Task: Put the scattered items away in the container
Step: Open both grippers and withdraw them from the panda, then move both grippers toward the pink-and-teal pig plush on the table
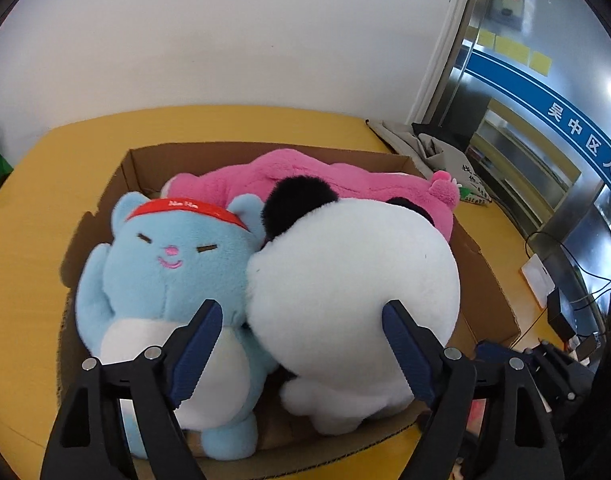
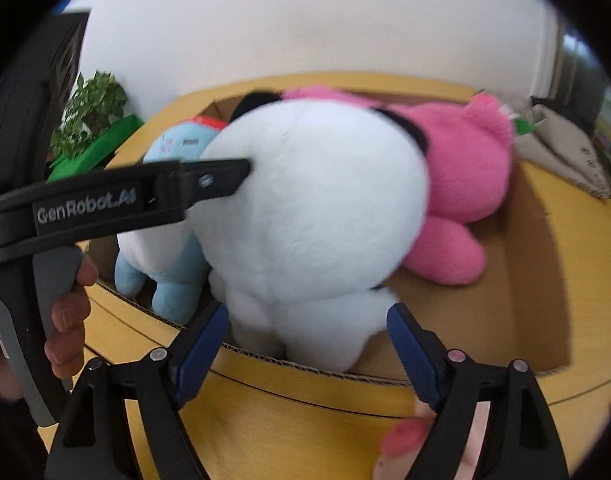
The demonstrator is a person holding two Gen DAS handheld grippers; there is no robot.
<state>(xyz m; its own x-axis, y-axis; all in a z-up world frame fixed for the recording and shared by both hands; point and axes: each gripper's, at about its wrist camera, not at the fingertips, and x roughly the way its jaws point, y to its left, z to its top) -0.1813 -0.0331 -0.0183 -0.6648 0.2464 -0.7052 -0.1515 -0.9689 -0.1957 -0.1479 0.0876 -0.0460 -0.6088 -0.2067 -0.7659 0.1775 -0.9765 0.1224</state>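
A cardboard box (image 1: 481,280) on the yellow table holds a blue bear plush with a red headband (image 1: 165,268), a white panda plush with black ears (image 1: 353,280) and a pink plush (image 1: 305,176) behind them. My left gripper (image 1: 301,344) is open just above the blue bear and the panda, empty. In the right wrist view the panda (image 2: 317,220), blue bear (image 2: 173,280) and pink plush (image 2: 465,176) lie in the box (image 2: 537,280). My right gripper (image 2: 307,344) is open at the box's near edge, by the panda's bottom. The left gripper's finger (image 2: 209,180) touches the panda.
The yellow table (image 1: 33,208) surrounds the box. Grey cloth (image 1: 429,144) lies at the back right. Cables and a black device (image 1: 561,312) sit at the right edge. A potted plant and green item (image 2: 93,128) stand at the left. A pink item (image 2: 401,440) lies under my right gripper.
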